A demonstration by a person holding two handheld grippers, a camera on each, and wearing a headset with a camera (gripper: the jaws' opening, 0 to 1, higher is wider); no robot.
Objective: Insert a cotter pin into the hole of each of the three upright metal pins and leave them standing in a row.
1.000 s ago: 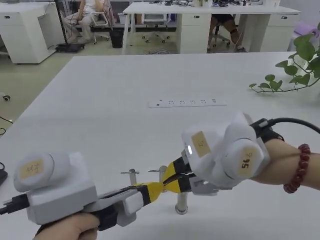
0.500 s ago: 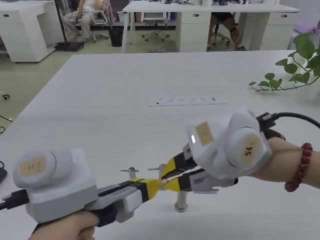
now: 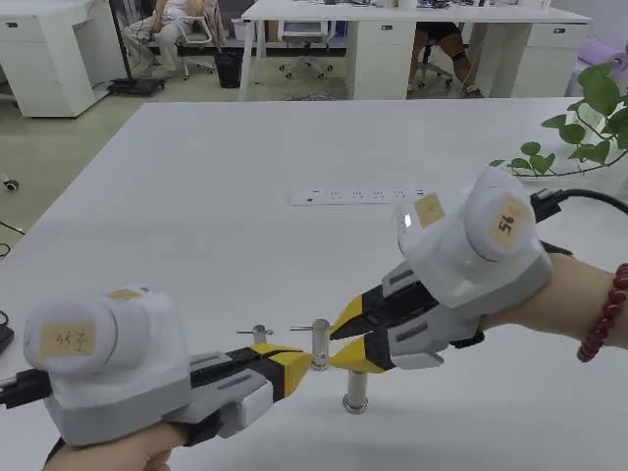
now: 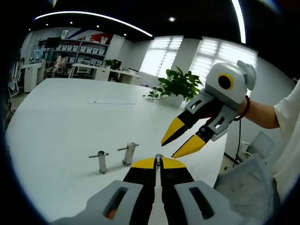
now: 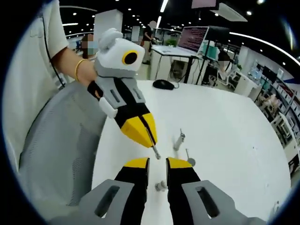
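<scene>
We see the held cotter pin point(image 5: 153, 149) as a thin metal sliver sticking out of the left gripper point(image 3: 292, 361), whose yellow jaws are pressed together on it. In the head view that tip sits just left of the middle metal pin point(image 3: 320, 343). We cannot tell whether the sliver touches it.

The middle metal pin stands upright on the white table point(image 3: 196, 196) with a cotter pin crosswise through its top. The left metal pin point(image 3: 258, 336), just to its left, is upright and carries one too. The near metal pin point(image 3: 355, 397) stands just beside the middle one, on our side and a little to the right. Its top is hidden behind the right gripper's lower jaw.

The right gripper point(image 4: 167, 149) hangs just right of the middle metal pin, its jaws spread wide and holding nothing. Half a second ago its tips met the left gripper's tips with only a narrow gap between its jaws. It has since drawn back to the right and upward and opened, while the three upright pins stand where they did. A power strip point(image 3: 363, 197) lies well beyond the middle metal pin.
</scene>
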